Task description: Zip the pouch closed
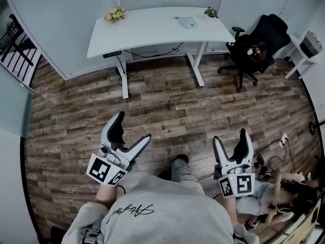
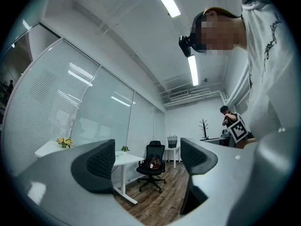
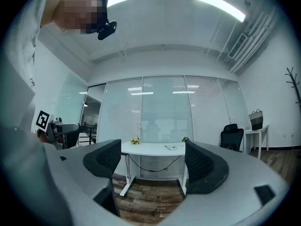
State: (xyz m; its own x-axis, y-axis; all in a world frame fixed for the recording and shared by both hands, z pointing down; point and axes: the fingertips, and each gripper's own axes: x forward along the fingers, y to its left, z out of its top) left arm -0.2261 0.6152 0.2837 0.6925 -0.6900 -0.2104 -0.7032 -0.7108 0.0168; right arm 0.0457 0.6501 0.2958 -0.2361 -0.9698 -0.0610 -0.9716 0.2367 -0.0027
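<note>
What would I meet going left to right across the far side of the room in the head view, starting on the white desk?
On the desk: yellow flowers → pouch → small green plant; then, past the desk, black office chair → white side table.

Right tool (image 3: 151, 160) gapes; pouch (image 3: 171, 147) maybe on desk (image 3: 146, 150).

Pale pouch (image 1: 188, 22) flat on white desk (image 1: 147, 32), nr right end.
</note>
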